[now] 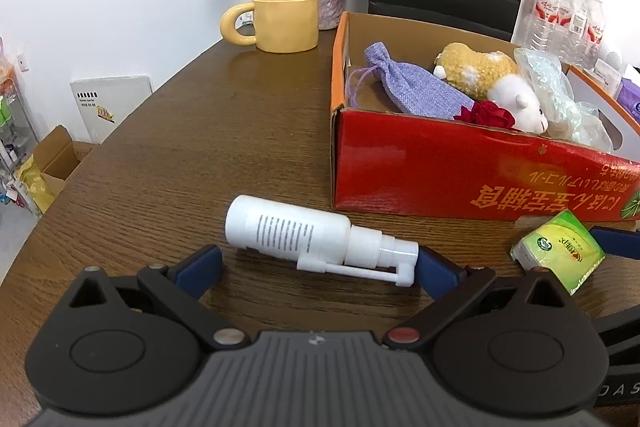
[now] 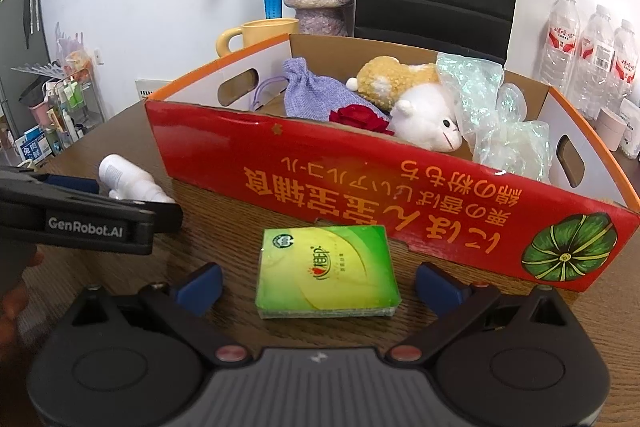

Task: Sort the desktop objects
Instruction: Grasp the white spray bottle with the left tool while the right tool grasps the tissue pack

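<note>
Left tongs [image 1: 318, 263]: spread wide, empty; pads either side of white spray bottle [image 1: 304, 235], looks set to pinch it.
Bottle: lying flat on tabletop [image 1: 200, 131], just beside red box [image 2: 380, 179] corner.
Right tongs [image 2: 318, 281]: wide too, nothing held; green tissue pack [image 2: 326, 273] flat between pads.
Box: already holds plush, pouch; prob. sorting target.

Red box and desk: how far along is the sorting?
Done: the purple pouch, plush sheep, rose and bubble wrap lie in the red box. In hand: nothing gripped; the left gripper brackets the white spray bottle, the right gripper the green tissue pack. Left: both, still on the table.
</note>
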`<state>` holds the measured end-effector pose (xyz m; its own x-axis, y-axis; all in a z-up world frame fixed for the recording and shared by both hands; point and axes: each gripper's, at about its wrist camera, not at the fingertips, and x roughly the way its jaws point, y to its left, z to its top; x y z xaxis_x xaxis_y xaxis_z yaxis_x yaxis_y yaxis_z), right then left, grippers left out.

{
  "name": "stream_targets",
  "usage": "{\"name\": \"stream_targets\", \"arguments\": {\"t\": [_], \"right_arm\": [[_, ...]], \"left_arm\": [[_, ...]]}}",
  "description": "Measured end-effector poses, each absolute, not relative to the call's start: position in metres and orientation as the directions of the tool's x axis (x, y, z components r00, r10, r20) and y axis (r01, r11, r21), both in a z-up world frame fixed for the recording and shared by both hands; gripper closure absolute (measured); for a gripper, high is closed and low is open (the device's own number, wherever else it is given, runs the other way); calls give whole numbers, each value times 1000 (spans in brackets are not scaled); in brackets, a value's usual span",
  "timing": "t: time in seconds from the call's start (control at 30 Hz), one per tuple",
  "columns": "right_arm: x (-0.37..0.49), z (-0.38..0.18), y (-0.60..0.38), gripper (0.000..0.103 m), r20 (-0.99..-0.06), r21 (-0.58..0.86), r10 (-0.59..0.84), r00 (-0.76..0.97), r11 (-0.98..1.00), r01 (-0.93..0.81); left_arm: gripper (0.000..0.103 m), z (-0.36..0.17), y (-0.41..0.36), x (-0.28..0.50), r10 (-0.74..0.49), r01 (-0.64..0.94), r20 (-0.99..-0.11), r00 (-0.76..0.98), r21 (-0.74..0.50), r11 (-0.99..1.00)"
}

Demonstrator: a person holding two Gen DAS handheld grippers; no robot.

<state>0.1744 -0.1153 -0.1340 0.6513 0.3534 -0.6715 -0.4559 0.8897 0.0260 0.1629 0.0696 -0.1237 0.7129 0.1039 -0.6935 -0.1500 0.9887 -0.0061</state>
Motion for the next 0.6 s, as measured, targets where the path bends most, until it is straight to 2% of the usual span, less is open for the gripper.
{"name": "stream_targets", "arguments": {"t": [0.6], "right_arm": [[174,-135,-119,0,-664,26,349,661,894,-447]], "left_arm": [[3,-124,69,152,48,-88,-662,748,-28,996]]}}
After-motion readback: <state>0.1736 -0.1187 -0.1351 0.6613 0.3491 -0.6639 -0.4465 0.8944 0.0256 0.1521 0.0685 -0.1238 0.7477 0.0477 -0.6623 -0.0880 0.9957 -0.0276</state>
